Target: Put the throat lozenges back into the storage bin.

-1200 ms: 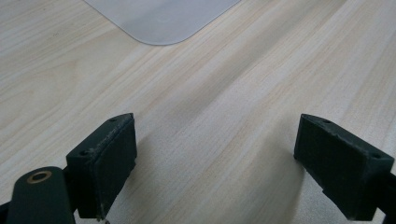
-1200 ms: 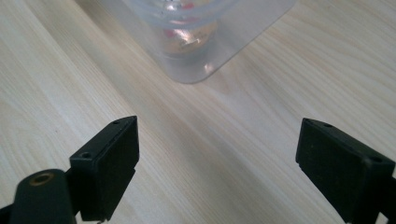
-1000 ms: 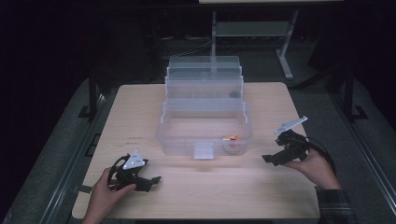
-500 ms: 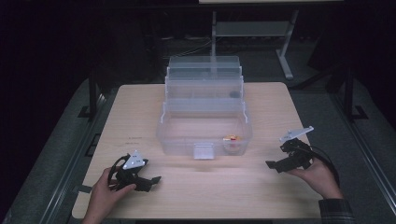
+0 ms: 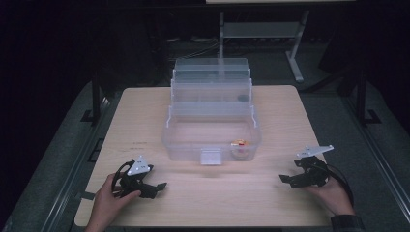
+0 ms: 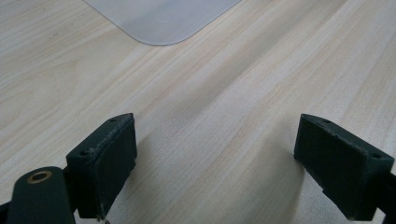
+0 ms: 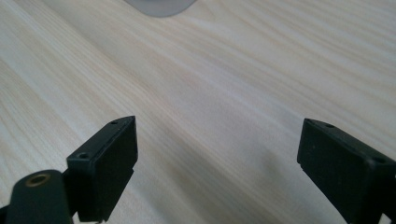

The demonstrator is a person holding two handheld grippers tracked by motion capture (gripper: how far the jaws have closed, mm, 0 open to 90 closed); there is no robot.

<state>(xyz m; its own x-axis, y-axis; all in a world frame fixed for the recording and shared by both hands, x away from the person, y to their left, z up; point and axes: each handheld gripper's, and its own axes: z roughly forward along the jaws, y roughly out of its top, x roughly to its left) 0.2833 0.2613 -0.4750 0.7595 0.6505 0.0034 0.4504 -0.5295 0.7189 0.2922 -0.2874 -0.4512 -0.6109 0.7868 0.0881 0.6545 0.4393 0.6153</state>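
A clear plastic box [image 5: 183, 145] with stepped tiers behind it stands open at the middle of the wooden table [image 5: 212, 203]. A small orange and red piece [image 5: 238, 143] lies in its lower right corner. My left gripper [image 5: 157, 187] rests on the table at the front left, jaws open over bare wood [image 6: 215, 140]. Low over the table at the front right is my right gripper [image 5: 285, 180]. Its jaws have just been closing a little but stand open with nothing between them [image 7: 217, 144].
A dark round item [image 5: 243, 98] sits in one of the upper tiers. A rounded corner of the clear box [image 6: 163, 18] shows ahead of the left jaws, and another [image 7: 161, 5] ahead of the right jaws. Metal stand legs [image 5: 295, 67] rise behind the table.
My right gripper has come down and toward the front right edge of the table. The left gripper has stayed where it was.
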